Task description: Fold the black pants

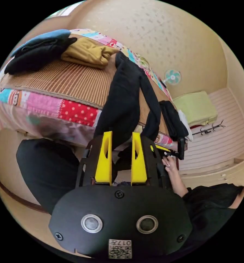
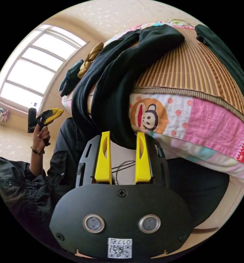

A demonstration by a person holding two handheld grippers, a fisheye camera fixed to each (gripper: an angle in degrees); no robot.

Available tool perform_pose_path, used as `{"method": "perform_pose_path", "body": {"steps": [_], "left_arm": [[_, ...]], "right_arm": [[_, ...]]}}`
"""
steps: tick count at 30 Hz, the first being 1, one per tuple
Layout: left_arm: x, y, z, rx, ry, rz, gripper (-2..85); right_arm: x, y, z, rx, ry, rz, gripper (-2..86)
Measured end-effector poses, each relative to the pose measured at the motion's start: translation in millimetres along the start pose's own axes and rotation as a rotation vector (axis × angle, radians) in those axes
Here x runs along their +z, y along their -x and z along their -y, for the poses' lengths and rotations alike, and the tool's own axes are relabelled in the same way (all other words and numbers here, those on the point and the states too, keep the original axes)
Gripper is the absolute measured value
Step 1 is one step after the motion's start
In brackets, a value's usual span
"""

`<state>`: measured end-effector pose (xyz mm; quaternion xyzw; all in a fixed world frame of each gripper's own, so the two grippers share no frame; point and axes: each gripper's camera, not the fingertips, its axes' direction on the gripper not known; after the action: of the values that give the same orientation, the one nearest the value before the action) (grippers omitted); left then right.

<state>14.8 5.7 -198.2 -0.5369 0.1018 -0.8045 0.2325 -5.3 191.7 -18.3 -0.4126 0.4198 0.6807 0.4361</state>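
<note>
Item: black pants (image 1: 122, 106) | unfolded, draped over bed (image 1: 61, 79) edge (fold not begun) | left gripper (image 1: 121, 137) jaws apart, empty | right gripper (image 2: 124, 138) likewise.

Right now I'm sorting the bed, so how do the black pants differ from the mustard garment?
The black pants hang over the mat's edge toward the floor; the mustard garment lies wholly on the mat. The pants stretch out long; the mustard garment is bunched into a compact heap. Both rest on the woven mat.
</note>
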Motion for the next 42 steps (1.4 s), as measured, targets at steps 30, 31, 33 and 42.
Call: {"method": "perform_pose_path", "body": {"steps": [30, 31, 33, 42], "left_arm": [[47.9, -68.2, 3.6, 0.096, 0.33, -0.363, 12.6], [45.3, -70.1, 4.2, 0.103, 0.325, -0.371, 12.6], [33.8, -83.0, 7.7, 0.141, 0.308, -0.399, 12.8], [25.7, -160.1, 37.8, 0.342, 0.517, -0.339, 16.2]], "right_arm": [[-142.4, -25.0, -140.9, 0.188, -0.054, -0.172, 7.9], [-141.3, -17.3, -139.1, 0.176, -0.017, -0.214, 6.9], [-149.0, 4.6, -129.1, 0.165, 0.057, -0.221, 4.9], [-157.4, 134.0, -98.6, -0.391, -0.242, 0.238, 4.1]]}}
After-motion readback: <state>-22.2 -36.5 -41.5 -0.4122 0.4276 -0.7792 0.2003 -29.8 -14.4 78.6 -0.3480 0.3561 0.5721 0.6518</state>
